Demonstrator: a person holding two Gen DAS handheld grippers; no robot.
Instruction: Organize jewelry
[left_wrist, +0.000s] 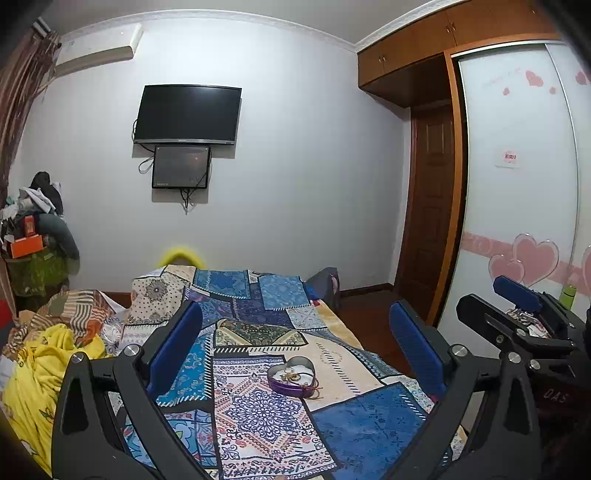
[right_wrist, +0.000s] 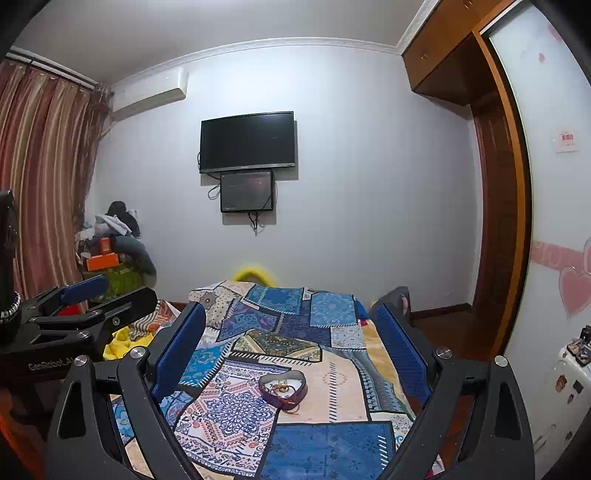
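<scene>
Lying flat on the quilt (left_wrist: 347, 417), the heart box (left_wrist: 291, 374) points away; both grippers' fingers gape wide, empty.

"DAS" on the right tongs (left_wrist: 517, 295); "GenRobot_AI" on the left tongs (right_wrist: 85, 290).

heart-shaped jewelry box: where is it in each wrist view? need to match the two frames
Left wrist: heart-shaped jewelry box lies on the patchwork bedspread, just below centre, between the open blue fingers.
Right wrist: the box lies lower centre, slightly left of the middle, again between the open fingers.
Shared landmark: the wall-mounted TV, above the far end of the bed in both.
</scene>
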